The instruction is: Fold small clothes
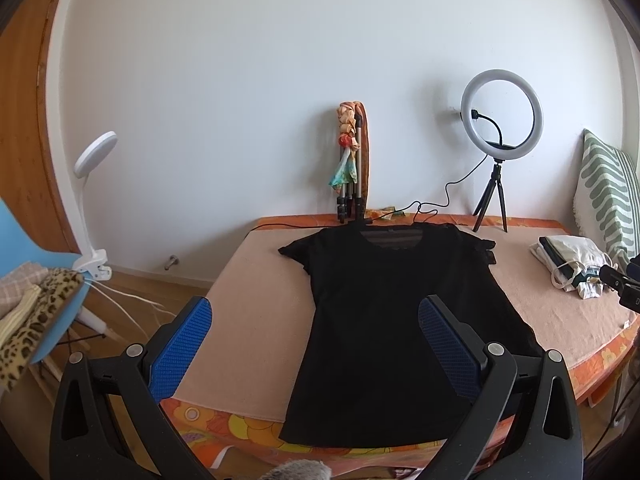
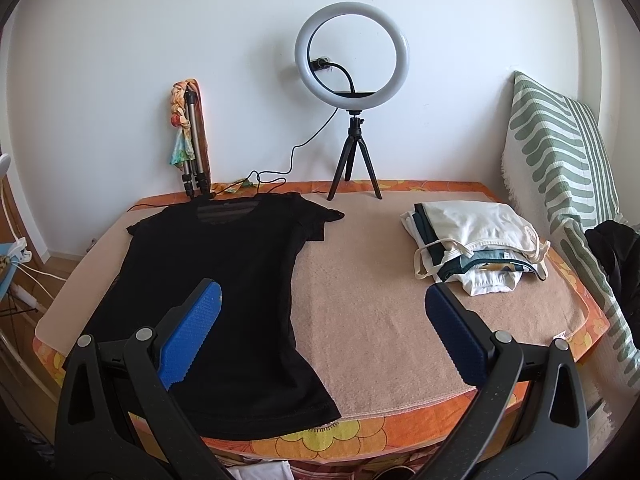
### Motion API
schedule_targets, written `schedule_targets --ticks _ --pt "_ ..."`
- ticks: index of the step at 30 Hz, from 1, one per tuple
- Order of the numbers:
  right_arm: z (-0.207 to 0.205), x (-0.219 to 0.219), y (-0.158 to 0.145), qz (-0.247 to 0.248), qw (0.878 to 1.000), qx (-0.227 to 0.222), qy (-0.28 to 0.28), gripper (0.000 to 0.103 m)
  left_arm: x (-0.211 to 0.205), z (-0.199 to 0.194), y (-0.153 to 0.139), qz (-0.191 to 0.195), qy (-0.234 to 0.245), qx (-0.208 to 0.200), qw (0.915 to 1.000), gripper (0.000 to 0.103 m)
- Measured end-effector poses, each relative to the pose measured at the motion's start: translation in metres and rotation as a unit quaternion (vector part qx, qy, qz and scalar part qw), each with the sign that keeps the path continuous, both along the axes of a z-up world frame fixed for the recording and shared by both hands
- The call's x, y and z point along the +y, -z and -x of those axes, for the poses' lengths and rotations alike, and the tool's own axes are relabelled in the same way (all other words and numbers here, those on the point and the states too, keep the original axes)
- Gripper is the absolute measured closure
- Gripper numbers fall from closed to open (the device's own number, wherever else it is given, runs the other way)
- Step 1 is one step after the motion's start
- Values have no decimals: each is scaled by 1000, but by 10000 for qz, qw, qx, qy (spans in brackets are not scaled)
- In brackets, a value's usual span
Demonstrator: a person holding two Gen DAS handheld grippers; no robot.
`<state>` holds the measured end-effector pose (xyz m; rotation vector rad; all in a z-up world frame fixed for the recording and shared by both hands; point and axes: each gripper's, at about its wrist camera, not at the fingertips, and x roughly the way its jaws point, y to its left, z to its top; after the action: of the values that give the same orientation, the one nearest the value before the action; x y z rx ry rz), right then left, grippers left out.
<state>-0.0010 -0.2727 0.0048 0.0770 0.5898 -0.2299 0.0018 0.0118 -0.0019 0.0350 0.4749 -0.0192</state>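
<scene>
A black short-sleeved T-shirt (image 1: 384,312) lies flat on the pink towel-covered table (image 1: 256,280), neck toward the wall and hem at the near edge. It also shows in the right wrist view (image 2: 224,272), on the left half of the table (image 2: 380,300). My left gripper (image 1: 316,316) is open and empty, held above the near edge over the shirt's left side. My right gripper (image 2: 322,300) is open and empty, held above the near edge over the shirt's right side and the bare towel.
A stack of folded clothes (image 2: 476,248) lies at the right of the table. A ring light on a tripod (image 2: 354,60) and a folded tripod (image 2: 194,140) stand at the back by the wall. A striped cushion (image 2: 560,152) leans at the right. A blue chair with clothes (image 1: 36,280) stands left.
</scene>
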Motion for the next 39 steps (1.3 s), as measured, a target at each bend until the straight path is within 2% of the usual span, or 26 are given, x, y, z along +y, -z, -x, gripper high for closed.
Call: schedule_targets --ticks 4,9,12,15,16,19,22,25,28,29,31,33,38,39 --pt "-8 9 -7 -170 9996 -46 -229 0 15 -9 10 250 39 202 9995 0" --pt "-34 38 -30 -367 9946 -155 -961 0 37 -17 33 657 59 377 9971 10" --pt "-60 61 -40 -482 9892 -104 -1379 0 45 -26 58 720 78 846 9938 22" --pt "-91 87 -47 -503 9833 12 -1750 0 57 -35 90 939 95 1400 9856 35" --pt "-102 97 -49 -483 9813 48 -1861 0 59 -37 100 985 108 1583 9824 44" --pt "-138 127 -54 -349 9780 215 -2048 0 63 -42 127 1112 193 2020 9729 48" --pt "-179 149 -56 -569 9714 553 -2237 0 59 -43 140 1022 244 2189 9701 51" --pt "-225 175 -51 -752 9619 898 -2470 0 60 -46 148 1042 283 2277 9677 51" --pt "-268 205 -39 -546 9544 1203 -2675 0 62 -52 155 1180 240 2436 9624 52" --pt "-282 215 -34 -474 9533 1291 -2688 0 61 -57 157 1191 222 2454 9618 55" --pt "-311 230 -21 -530 9496 1491 -2708 0 62 -61 160 1189 227 2498 9607 56" --pt "-338 241 -8 -626 9449 1705 -2722 8 63 -66 165 1273 234 2600 9569 56" --pt "-395 278 30 -484 9378 2072 -2743 15 70 -74 177 1497 227 2856 9463 57" --pt "-406 285 41 -487 9353 2163 -2757 20 71 -74 179 1552 233 2891 9444 57"
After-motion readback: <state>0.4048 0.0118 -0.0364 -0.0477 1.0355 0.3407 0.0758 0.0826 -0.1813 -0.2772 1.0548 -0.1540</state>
